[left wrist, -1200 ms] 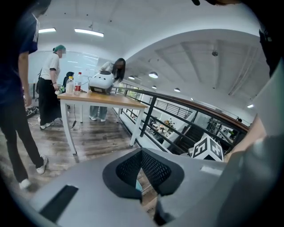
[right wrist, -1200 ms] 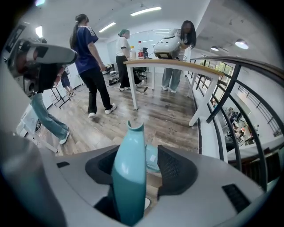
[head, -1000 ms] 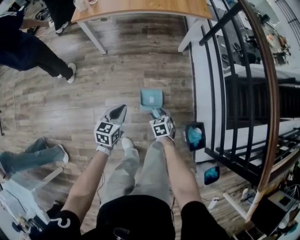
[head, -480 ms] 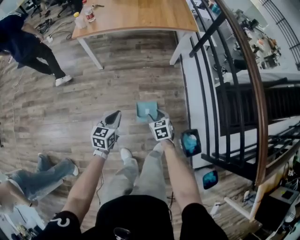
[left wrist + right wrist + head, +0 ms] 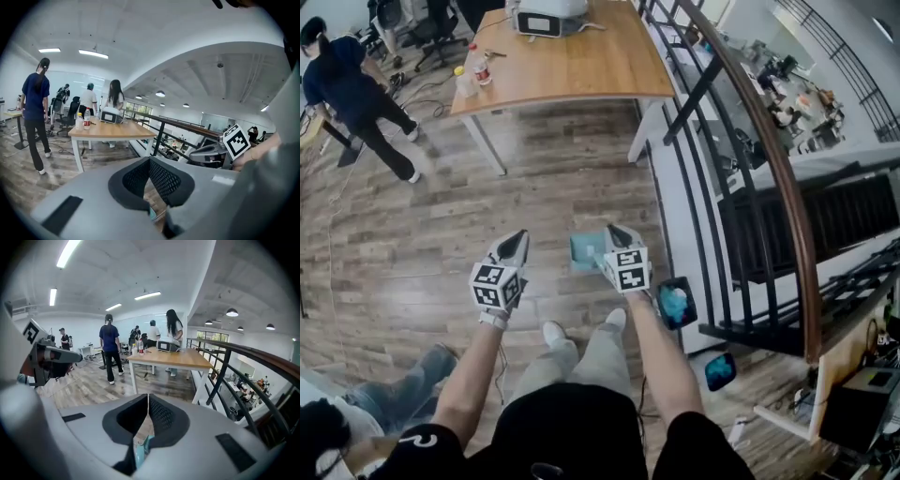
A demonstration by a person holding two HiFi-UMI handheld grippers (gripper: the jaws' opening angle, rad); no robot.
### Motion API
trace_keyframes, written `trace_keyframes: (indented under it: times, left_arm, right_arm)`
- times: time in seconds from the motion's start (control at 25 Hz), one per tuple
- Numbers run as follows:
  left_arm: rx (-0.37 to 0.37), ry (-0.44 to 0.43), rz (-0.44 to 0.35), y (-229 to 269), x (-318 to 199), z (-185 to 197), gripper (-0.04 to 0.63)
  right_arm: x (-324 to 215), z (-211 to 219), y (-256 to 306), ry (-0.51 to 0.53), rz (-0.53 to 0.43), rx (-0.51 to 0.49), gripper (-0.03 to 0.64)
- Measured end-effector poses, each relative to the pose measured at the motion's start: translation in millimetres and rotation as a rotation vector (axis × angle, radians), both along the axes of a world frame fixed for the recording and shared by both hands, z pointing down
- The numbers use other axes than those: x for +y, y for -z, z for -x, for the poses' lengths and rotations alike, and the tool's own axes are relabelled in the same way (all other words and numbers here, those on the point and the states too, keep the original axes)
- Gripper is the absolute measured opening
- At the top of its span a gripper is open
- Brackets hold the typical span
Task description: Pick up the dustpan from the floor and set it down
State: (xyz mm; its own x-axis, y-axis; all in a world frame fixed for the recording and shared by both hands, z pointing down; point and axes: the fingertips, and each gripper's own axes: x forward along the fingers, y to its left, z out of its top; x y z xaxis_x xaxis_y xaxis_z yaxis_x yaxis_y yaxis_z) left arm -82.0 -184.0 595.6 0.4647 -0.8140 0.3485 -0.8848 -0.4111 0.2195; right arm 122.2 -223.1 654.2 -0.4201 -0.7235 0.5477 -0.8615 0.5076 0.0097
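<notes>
Teal plastic dustpan (image 5: 584, 251) hangs up off the floor, pinched by the right gripper (image 5: 617, 232). That gripper is grey and carries a cube with black and white squares. Its jaws are pressed tight on the dustpan's handle. In the right gripper view, a strip of the teal dustpan (image 5: 140, 452) shows low down between the dark pads, and the right gripper (image 5: 148, 401) has its tips touching above it. In the head view the flat part of the dustpan sits just to the left of the right gripper, between the two grippers.

The left gripper (image 5: 516, 240) is near the dustpan but apart from it. It looks the same as the other one, grey with a marker cube. In the left gripper view the left gripper (image 5: 150, 161) has its jaws pressed together at the tips.

Below the dustpan is the brown wood plank floor (image 5: 441, 253). The person's white shoes (image 5: 553, 333) stand on it, close under the grippers.

Farther off stands a wooden desk with white legs (image 5: 581, 66). Two drink bottles (image 5: 478, 67) and a white box-shaped machine (image 5: 546, 17) are on top of it. A black metal railing with a brown wooden handrail (image 5: 750, 150) runs along the right side. A person in a dark blue top (image 5: 342, 84) stands on the floor to the left of the desk.
</notes>
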Motion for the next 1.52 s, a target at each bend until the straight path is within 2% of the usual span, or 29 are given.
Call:
trace_keyframes:
  times: [0.44, 0.76, 1.04, 1.52]
  left_arm:
    - [0.019, -0.019, -0.134, 133.6, 5.2, 14.7, -0.003]
    - [0.017, -0.039, -0.176, 175.4, 16.4, 21.3, -0.003]
    - [0.021, -0.054, -0.189, 189.5, 20.4, 22.9, -0.003]
    - [0.029, -0.057, -0.2, 191.7, 28.5, 26.0, -0.003]
  right_arm:
    - [-1.1, 32.2, 157.0, 0.001, -0.143, -0.101, -0.003]
    - [8.7, 44.6, 226.7, 0.027, -0.225, -0.105, -0.003]
    - [15.4, 50.7, 252.2, 0.039, -0.262, -0.091, -0.003]
    - [31.5, 57.0, 247.5, 0.043, -0.268, -0.096, -0.005]
